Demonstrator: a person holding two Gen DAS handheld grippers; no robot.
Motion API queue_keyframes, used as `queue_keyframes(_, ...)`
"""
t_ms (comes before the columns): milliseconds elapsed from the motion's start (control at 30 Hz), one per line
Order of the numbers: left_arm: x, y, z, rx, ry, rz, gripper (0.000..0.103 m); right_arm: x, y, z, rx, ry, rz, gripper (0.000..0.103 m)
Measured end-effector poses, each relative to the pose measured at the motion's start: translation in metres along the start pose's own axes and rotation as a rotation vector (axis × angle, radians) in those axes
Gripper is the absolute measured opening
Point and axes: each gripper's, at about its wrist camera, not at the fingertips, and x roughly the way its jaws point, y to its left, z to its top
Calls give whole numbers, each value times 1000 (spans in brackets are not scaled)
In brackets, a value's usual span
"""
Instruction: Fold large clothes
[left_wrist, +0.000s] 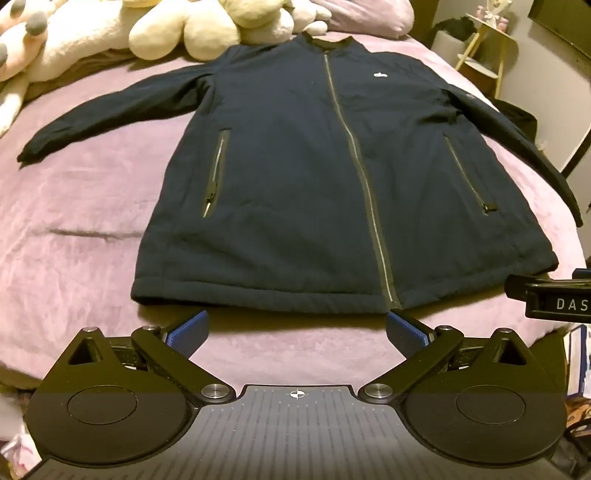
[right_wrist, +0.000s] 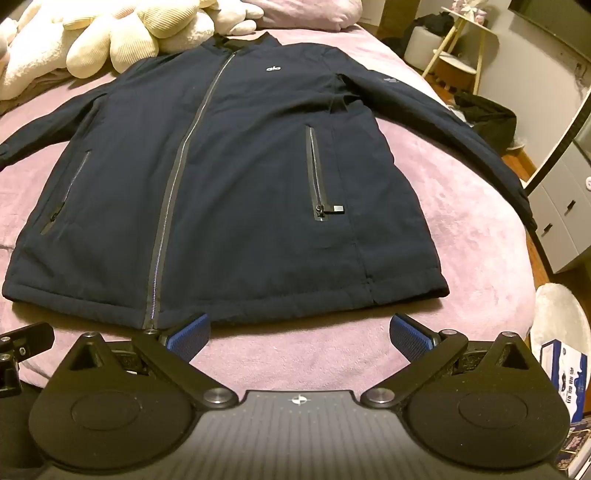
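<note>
Pink bedspread (left_wrist: 92, 206) bears jacket (left_wrist: 314, 166), hem just beyond both gaping claws.

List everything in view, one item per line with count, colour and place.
jacket: one, dark navy, spread flat and zipped on the bed, sleeves out to both sides
bedspread: one, pink-lilac, under the jacket
plush toys: several, cream and white, beyond the collar
stool: one, pale wood, off the bed's far right
cabinet: one, white, at right
left gripper: one, black with blue pads, open, short of the hem
right gripper: one, same colours, open, short of the hem
</note>
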Motion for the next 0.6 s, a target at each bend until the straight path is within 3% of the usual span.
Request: queue_keyframes(600,1,0,0,-1,0,-12,103,-1,-1,0,3,-3,3,103)
